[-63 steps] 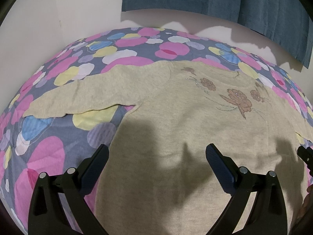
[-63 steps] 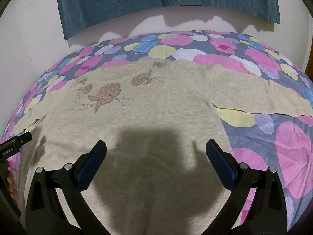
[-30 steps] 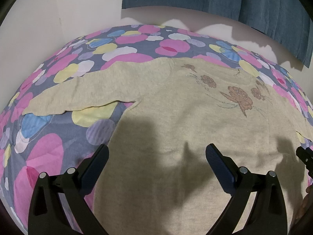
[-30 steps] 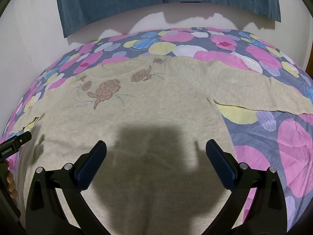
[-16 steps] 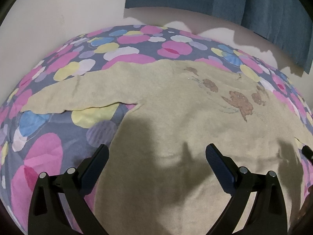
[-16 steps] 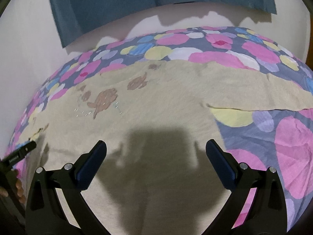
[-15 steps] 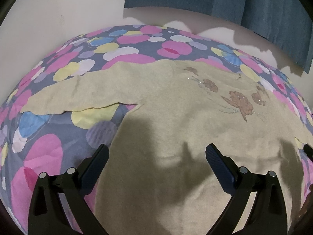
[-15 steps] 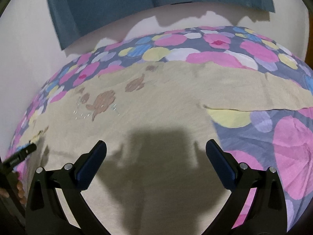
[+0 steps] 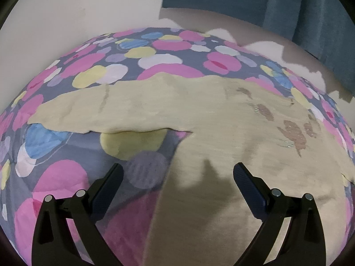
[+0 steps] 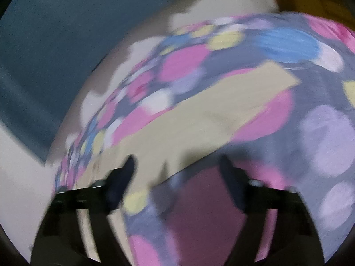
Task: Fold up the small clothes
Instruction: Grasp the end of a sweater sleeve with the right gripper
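Observation:
A beige long-sleeved sweater (image 9: 221,133) with brown flower trim lies flat on the spotted bedspread (image 9: 155,59). Its left sleeve (image 9: 106,110) stretches out to the left. My left gripper (image 9: 177,177) hangs open over the sweater's left side edge, nothing between its fingers. The right wrist view is heavily blurred and tilted. There the right sleeve (image 10: 221,110) runs up toward its cuff at the upper right. My right gripper (image 10: 177,170) hovers over the sleeve's lower edge, its jaws closing with a wide gap still between them and nothing pressed.
A dark teal curtain (image 9: 266,2) hangs on the pale wall behind the bed, also filling the left of the right wrist view as the curtain (image 10: 55,44). The bedspread slopes away at its edges on both sides.
The right gripper has swung fast to the right and rolled, from over the sweater's body to over the right sleeve, and its jaws have narrowed. The left gripper has drifted left toward the sweater's side edge.

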Available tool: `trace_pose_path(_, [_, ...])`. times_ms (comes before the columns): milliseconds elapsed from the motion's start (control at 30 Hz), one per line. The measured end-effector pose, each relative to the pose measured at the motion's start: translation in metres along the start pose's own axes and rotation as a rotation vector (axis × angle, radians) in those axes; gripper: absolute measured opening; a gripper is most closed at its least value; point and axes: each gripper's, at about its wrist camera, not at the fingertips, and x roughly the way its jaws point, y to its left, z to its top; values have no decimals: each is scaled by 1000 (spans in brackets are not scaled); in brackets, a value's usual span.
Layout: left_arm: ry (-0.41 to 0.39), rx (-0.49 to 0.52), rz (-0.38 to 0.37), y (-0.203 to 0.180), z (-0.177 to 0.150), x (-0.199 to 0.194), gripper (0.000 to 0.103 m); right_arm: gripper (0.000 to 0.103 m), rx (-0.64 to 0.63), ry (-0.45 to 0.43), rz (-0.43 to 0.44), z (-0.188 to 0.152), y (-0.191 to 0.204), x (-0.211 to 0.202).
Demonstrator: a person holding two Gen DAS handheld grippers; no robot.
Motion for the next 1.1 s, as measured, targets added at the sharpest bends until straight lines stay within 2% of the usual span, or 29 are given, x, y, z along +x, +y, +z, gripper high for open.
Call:
trace_pose_path(200, [8,-42,18,18,0,7,99,66,206,-44,-1,42,-61,4])
trace_pose_path(333, [32,-69,25,29,-1,13,99,65,325,-54,24,50,-87,18])
trace_pose_path(400, [40,-81,26,33,-2,15,99,63,360,-104,41,55,-94,19])
trace_pose_path(567, [40,-81,36,38,-2,16,99,60,353,-130,18,66,-91,29])
trace_pose_path(667, [38,-89,35,41,-1,16,99,48,315,-124,-13,68,-86,35])
trace_pose_path(733, [37,-88,38,42,-1,16,99,26,303,-101,-30,69,-83,43])
trace_pose_path(800, [38,-83,43,44,-2,17,99,9,315,-81,-42,66,-81,48])
trace_pose_path(933, [47,-86,57,52,-2,20,99,5,254,-69,-15,56,-57,44])
trace_pose_path(1100, [53,-94,69,65,-2,22,99,5,107,-51,87,39,15,36])
